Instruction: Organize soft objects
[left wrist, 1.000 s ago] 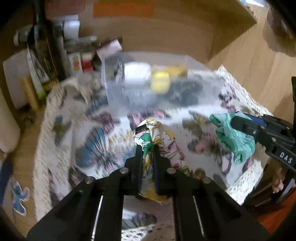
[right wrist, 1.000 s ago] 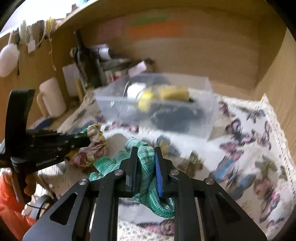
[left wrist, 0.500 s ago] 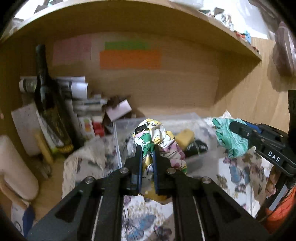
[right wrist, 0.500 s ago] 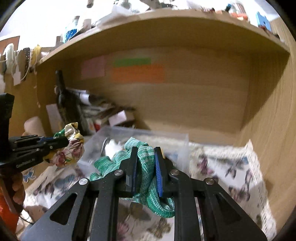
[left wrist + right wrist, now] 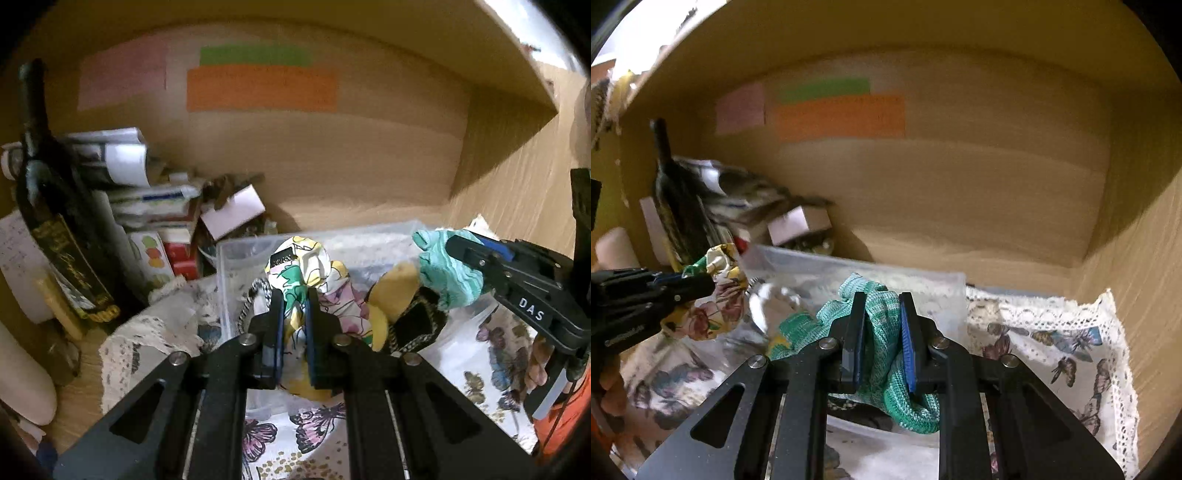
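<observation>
Above the clear bin (image 5: 236, 258), left tongs (image 5: 293, 314) clamp a floral cloth (image 5: 314, 266); right tongs (image 5: 882, 328) clamp a green knit (image 5: 882, 347).

Both grippers raised side by side, each clamped on cloth

The left gripper (image 5: 293, 328) points forward and slightly down, its two black fingers (image 5: 275, 332) drawn nearly together and pinching the floral cloth (image 5: 314, 273) between blue pads. The right gripper (image 5: 881, 339) is level with it, just to its right, fingers (image 5: 854, 332) likewise closed close, squeezing the green knitted cloth (image 5: 886, 354), which bulges above and hangs below them. In the left wrist view the right gripper's body reaches in from the right edge, with the person's right hand (image 5: 537, 363) partly seen wrapped around its handle. In the right wrist view the left gripper enters from the left edge, a bit of the left hand (image 5: 609, 391) beneath it.
</observation>
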